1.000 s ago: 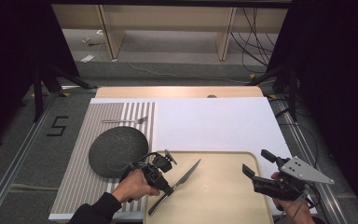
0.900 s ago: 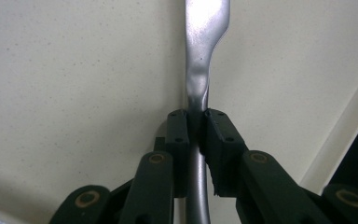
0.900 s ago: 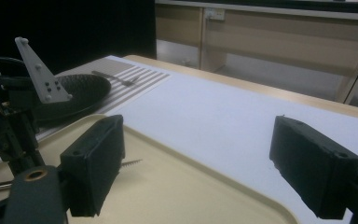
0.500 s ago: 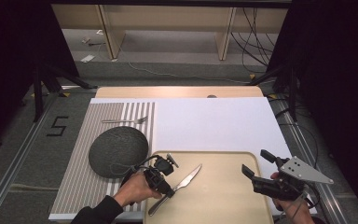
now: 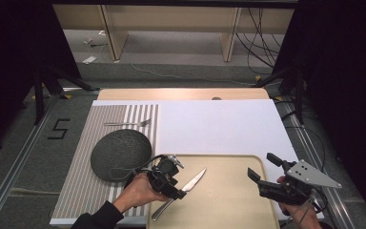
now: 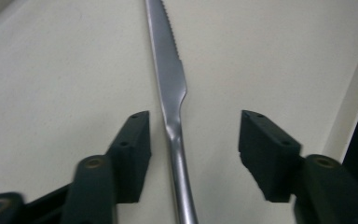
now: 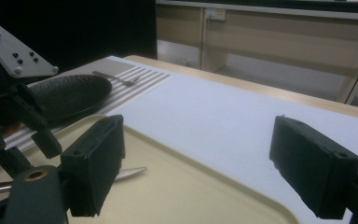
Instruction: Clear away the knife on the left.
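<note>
A steel table knife [image 5: 191, 180] lies on the beige tray [image 5: 228, 210], blade pointing up and to the right. My left gripper [image 5: 176, 180] hovers over its handle. In the left gripper view the knife [image 6: 170, 79] runs up between the two pads, which stand clear of it on both sides. The left gripper [image 6: 193, 135] is open, its jaws having just been opening. My right gripper [image 5: 262, 166] is held still over the tray's right edge. In its own view the right gripper [image 7: 198, 154] is wide open with nothing between its jaws.
A dark round plate [image 5: 120, 153] rests on the striped mat [image 5: 76, 191] left of the tray, with a fork [image 5: 127, 123] behind it. A white board [image 5: 219, 129] covers the table beyond the tray. The floor falls away past the table's edges.
The left jaws have spread apart and let go of the knife. Its blade, raised and tilted before, now lies flat on the tray. The right gripper has not moved.
</note>
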A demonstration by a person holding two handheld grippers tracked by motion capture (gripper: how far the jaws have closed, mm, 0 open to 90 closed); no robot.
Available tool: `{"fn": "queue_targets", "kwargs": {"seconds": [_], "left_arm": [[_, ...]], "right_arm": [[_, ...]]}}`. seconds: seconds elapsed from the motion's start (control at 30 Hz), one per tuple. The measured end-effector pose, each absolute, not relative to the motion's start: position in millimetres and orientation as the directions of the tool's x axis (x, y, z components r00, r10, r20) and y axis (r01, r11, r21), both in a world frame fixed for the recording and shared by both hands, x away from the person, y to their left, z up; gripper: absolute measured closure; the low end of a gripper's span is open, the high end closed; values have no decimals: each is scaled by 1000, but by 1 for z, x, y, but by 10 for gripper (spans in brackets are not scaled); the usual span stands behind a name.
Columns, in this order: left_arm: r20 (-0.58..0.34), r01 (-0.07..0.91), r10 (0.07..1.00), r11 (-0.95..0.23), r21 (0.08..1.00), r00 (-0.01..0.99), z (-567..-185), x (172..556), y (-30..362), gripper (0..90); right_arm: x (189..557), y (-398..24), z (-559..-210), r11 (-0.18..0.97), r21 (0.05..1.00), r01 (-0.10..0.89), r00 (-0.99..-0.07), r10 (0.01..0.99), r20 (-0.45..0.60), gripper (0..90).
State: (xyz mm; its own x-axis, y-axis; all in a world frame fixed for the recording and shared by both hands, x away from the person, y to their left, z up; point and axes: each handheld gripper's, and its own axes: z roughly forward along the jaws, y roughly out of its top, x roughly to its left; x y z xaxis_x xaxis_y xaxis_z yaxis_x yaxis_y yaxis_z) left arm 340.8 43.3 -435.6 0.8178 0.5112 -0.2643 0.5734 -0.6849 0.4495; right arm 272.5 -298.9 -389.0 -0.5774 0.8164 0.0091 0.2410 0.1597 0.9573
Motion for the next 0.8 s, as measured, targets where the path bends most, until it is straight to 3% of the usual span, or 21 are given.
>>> {"fn": "queue_targets", "kwargs": {"seconds": [0.03,0.1,0.13,0.2,0.37,0.8], "left_arm": [[-267,566,501,-693,447,824,-436,340,41,522],[-252,546,486,-711,443,837,-437,339,37,675],[-245,539,482,-718,441,841,-438,339,35,675],[-216,507,460,-749,427,861,-442,337,28,778],[-171,473,442,-787,397,880,-449,337,13,896],[-171,504,476,-779,374,863,-460,346,8,898]], "right_arm": [[273,-299,-389,160,958,239,-578,816,8,190],[273,-299,-389,159,958,238,-577,816,8,191],[273,-299,-389,159,958,238,-577,816,8,191],[272,-299,-389,161,958,236,-578,816,5,191],[273,-298,-389,163,958,237,-579,815,4,191],[272,-298,-389,165,957,237,-580,815,3,192]]}}
